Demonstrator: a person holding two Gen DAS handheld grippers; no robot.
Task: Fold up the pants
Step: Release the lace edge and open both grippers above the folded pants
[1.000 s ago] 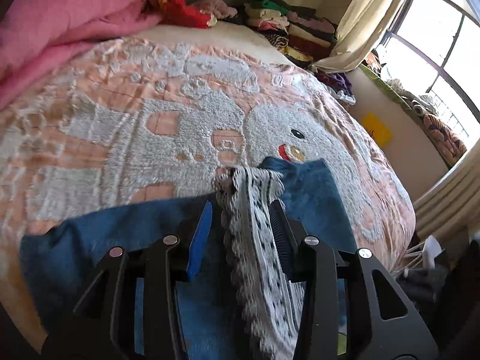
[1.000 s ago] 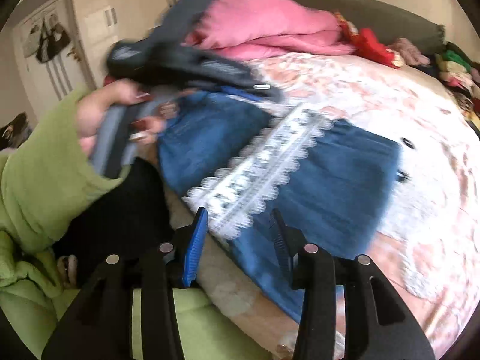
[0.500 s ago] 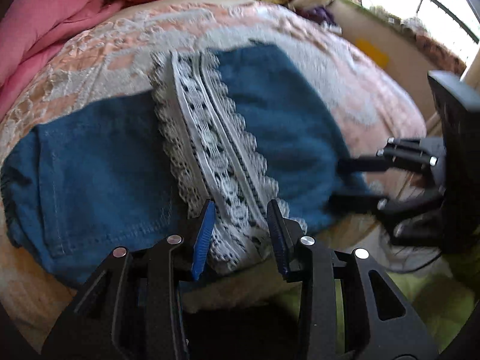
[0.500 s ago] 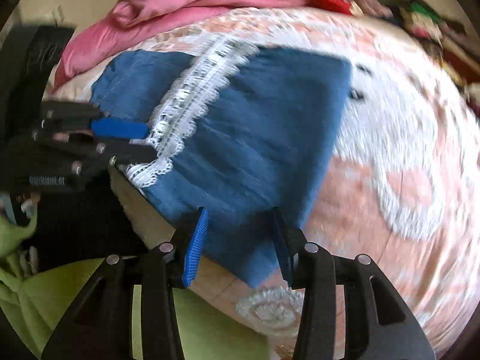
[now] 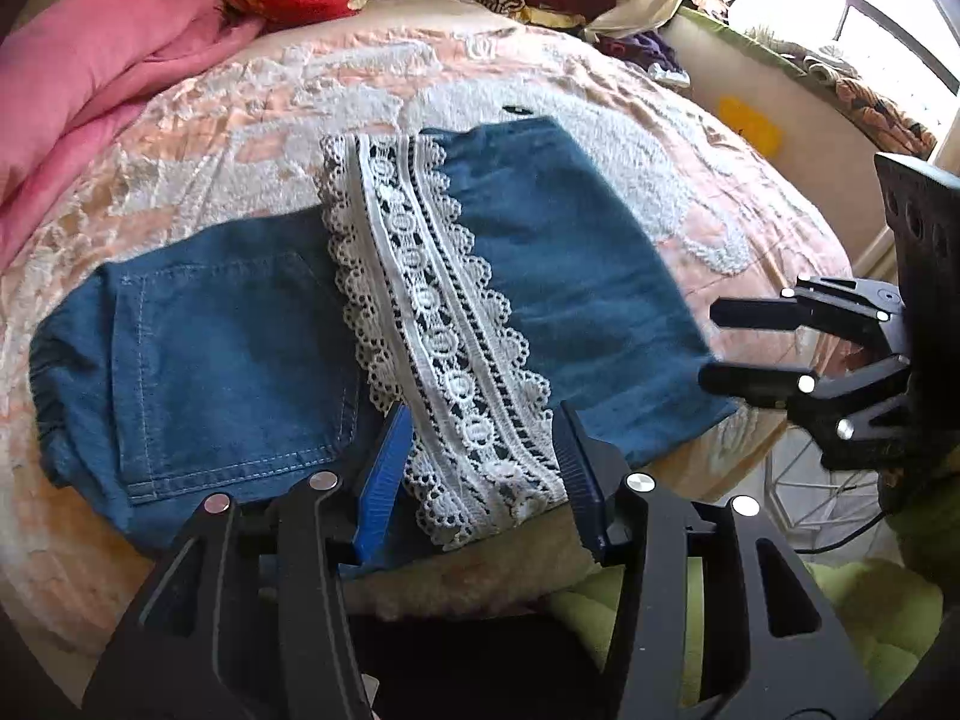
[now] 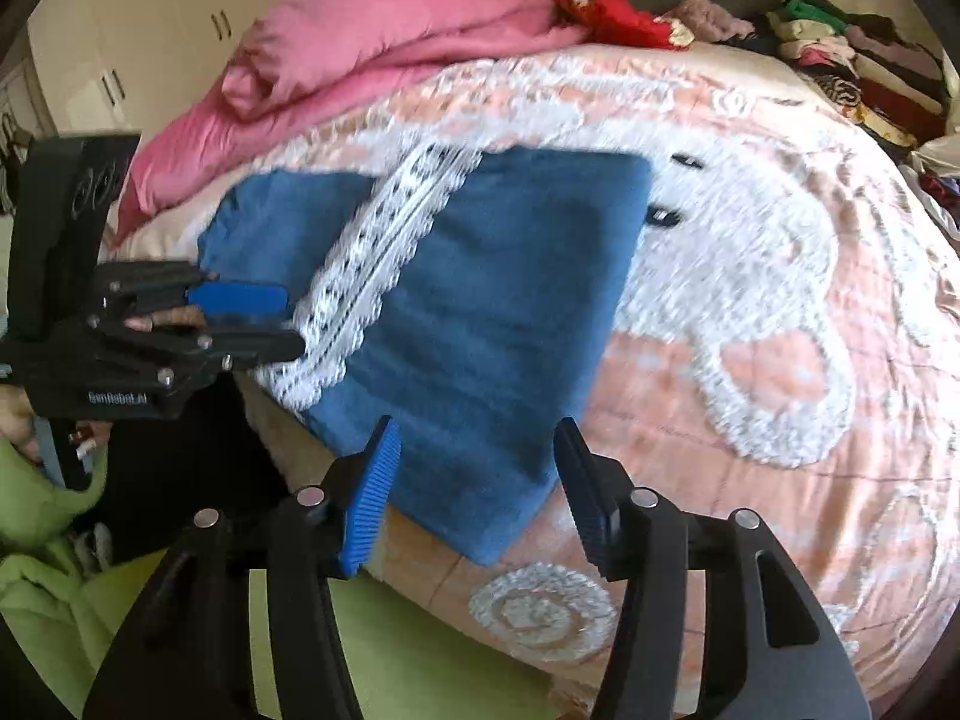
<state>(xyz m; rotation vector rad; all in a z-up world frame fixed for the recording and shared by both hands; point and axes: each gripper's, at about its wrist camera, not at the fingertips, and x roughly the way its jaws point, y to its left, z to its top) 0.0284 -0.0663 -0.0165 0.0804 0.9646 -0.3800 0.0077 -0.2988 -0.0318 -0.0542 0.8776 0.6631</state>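
Blue denim pants [image 5: 240, 348] lie folded on the bed, the white lace hem band [image 5: 444, 330] lying across their middle. They also show in the right wrist view [image 6: 480, 324], with the lace [image 6: 372, 276] at the left. My left gripper [image 5: 480, 468] is open and empty, its jaws either side of the lace's near end at the bed edge. It shows in the right wrist view [image 6: 264, 324] too. My right gripper [image 6: 474, 480] is open and empty over the near right corner of the pants, and appears in the left wrist view [image 5: 720, 348].
The pink and white patterned bedspread [image 6: 780, 300] covers the bed. A pink quilt [image 6: 372, 48] is bunched at the back left. Stacked clothes [image 6: 852, 60] sit at the back right. A window and curtain [image 5: 780, 12] are to the right. Green cloth [image 6: 60, 570] is near me.
The left gripper let go of the lace hem and drew back to the bed edge. The right gripper swung from the left side to the pants' near right corner.
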